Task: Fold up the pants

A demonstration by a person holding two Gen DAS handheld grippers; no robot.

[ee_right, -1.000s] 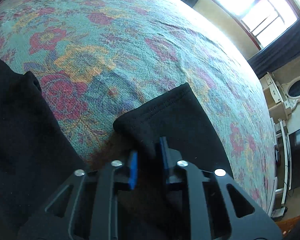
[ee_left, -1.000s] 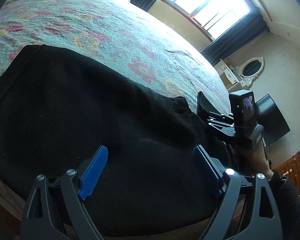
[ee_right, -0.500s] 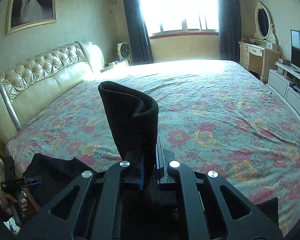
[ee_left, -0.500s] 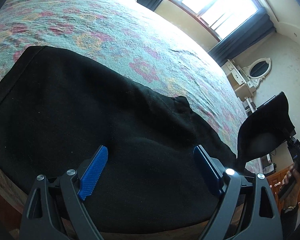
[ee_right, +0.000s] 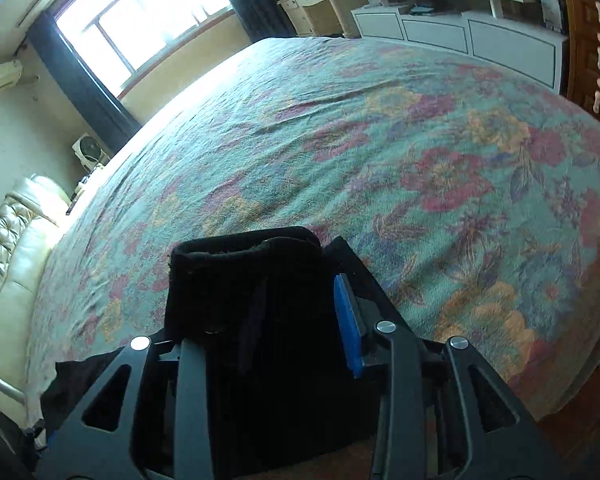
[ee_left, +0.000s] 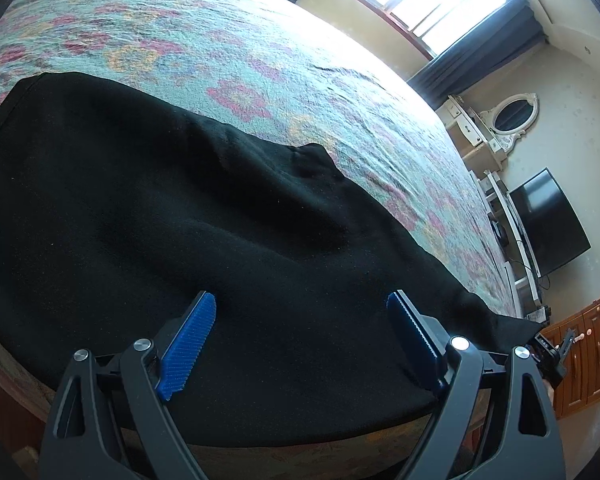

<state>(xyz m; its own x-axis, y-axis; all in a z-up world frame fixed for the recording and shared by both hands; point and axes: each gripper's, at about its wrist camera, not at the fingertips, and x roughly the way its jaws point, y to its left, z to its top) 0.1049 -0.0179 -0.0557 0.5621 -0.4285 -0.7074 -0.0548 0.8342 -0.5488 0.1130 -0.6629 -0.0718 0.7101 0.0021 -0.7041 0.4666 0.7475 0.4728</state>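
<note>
Black pants (ee_left: 188, 216) are spread along the bedspread's (ee_left: 260, 60) near edge beneath the wide-open left gripper (ee_left: 300, 332), while the right gripper's (ee_right: 260, 316) jaws, just opening, are parted around a cuff (ee_right: 244, 264).

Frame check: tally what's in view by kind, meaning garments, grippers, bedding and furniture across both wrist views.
Garments: 1, black pants
Grippers: 2, left gripper, right gripper with the pant cuff between its jaws, which have just been opening
Bedding: 1, floral bedspread
Furniture: 4, headboard, TV, dresser mirror, wooden cabinet
Total: 8
</note>
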